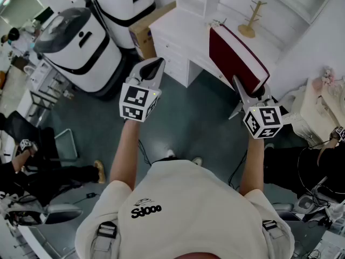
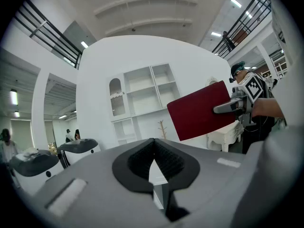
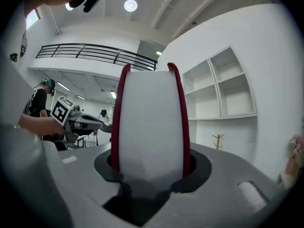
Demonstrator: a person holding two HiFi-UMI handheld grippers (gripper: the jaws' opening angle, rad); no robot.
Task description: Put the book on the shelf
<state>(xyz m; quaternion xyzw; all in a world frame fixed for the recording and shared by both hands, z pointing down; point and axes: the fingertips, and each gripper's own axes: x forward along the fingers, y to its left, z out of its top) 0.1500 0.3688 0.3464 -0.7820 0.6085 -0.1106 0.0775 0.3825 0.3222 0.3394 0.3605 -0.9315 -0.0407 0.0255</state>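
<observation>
Item: book, dark red covers, held up in air near white desk, clamped in R gripper. Its jaws stand abt half apart, pressed on both covers w/ pages btwn; book not yet on shelf. L gripper: jaws together, nothing in them, well apart from book. Step, by my read: carry phase; next needs book raised to an open compartment, kept upright, slid in before release.
</observation>
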